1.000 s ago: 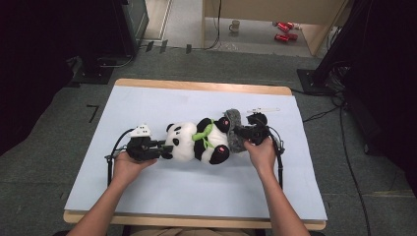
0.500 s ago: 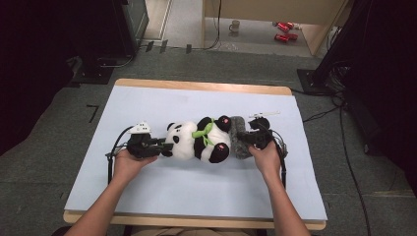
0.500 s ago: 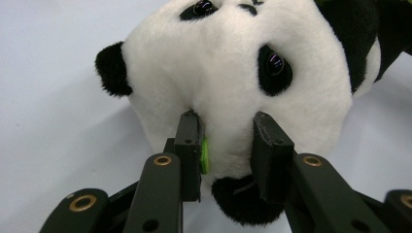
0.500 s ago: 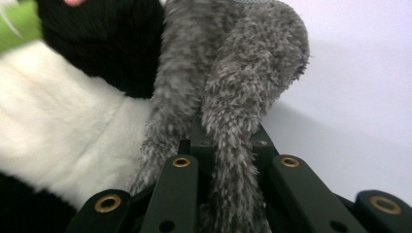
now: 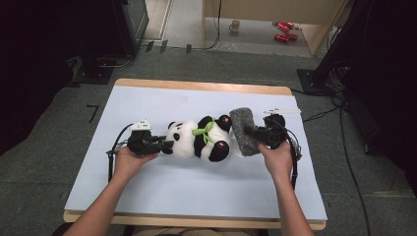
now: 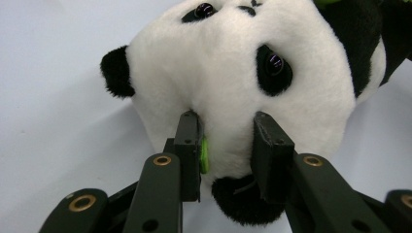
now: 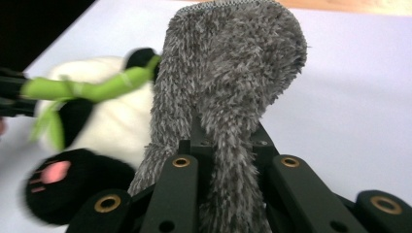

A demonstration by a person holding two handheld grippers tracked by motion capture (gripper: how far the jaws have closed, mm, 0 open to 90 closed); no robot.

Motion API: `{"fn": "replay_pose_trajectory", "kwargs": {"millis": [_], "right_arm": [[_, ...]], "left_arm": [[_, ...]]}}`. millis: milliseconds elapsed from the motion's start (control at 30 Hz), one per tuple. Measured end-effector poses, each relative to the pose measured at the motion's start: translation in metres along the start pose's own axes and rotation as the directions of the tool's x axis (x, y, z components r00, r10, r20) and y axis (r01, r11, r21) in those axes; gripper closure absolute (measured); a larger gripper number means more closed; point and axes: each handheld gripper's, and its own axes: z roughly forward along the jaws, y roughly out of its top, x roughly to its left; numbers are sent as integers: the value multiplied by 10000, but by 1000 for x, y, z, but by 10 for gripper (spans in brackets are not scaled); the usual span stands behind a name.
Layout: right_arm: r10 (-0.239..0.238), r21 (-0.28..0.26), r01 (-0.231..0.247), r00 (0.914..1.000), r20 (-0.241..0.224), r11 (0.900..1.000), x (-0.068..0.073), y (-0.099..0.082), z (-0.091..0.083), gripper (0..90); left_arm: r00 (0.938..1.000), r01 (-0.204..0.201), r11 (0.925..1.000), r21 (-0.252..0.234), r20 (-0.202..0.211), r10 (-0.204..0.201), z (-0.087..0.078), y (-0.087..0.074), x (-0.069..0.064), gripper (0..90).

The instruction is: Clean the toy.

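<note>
Findings at this moment. A stuffed panda [image 5: 199,140] lies on its side near the middle of the table [image 5: 196,196], head toward the table's left edge, feet toward the right. The left gripper [image 5: 164,144] has its fingers [image 6: 189,155] partly closed on the plush of the panda's head, the pads pressing into the white fur just above one black ear; the grip looks firm, and this hand has kept its place.

The right gripper [image 5: 253,133] is clamped fully on a grey fuzzy cloth [image 5: 244,130]; in the right gripper view the pile is squeezed thin between the fingers [image 7: 182,179] and the free end stands up above them.

Change noted: a second ago the grey cloth lay close against the panda's feet with the right hand low beside it. Now the cloth is raised and drawn a little toward the right edge, standing upright just beside the feet, its lower part touching or nearly touching them.

Assessment: the cloth, apparently a small garment or cover, is being lifted into position while the left gripper steadies the toy. Fitting it over the panda has not yet begun.
</note>
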Motion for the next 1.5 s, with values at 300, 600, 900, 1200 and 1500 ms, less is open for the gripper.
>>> {"fn": "replay_pose_trajectory", "kwargs": {"millis": [300,600,900,1200,1500], "right_arm": [[-495,-218,480,9959,-757,9986,33,2,-17,795],[-1193,-27,1201,9824,-1439,9928,70,-4,-13,794],[-1371,503,1427,9853,-1017,9885,65,-31,1,795],[-989,570,1016,9939,-483,9932,50,-48,-2,796],[-449,1024,490,9981,-417,9935,32,-56,6,796]], "left_arm": [[10000,99,9999,-61,11,-99,1,1,1,676],[9999,124,9999,-54,9,-124,1,1,1,679],[10000,-42,9998,188,20,41,3,3,0,681],[9999,-126,9997,189,39,125,3,3,1,681],[10000,15,9999,144,94,-16,3,2,3,679]]}}
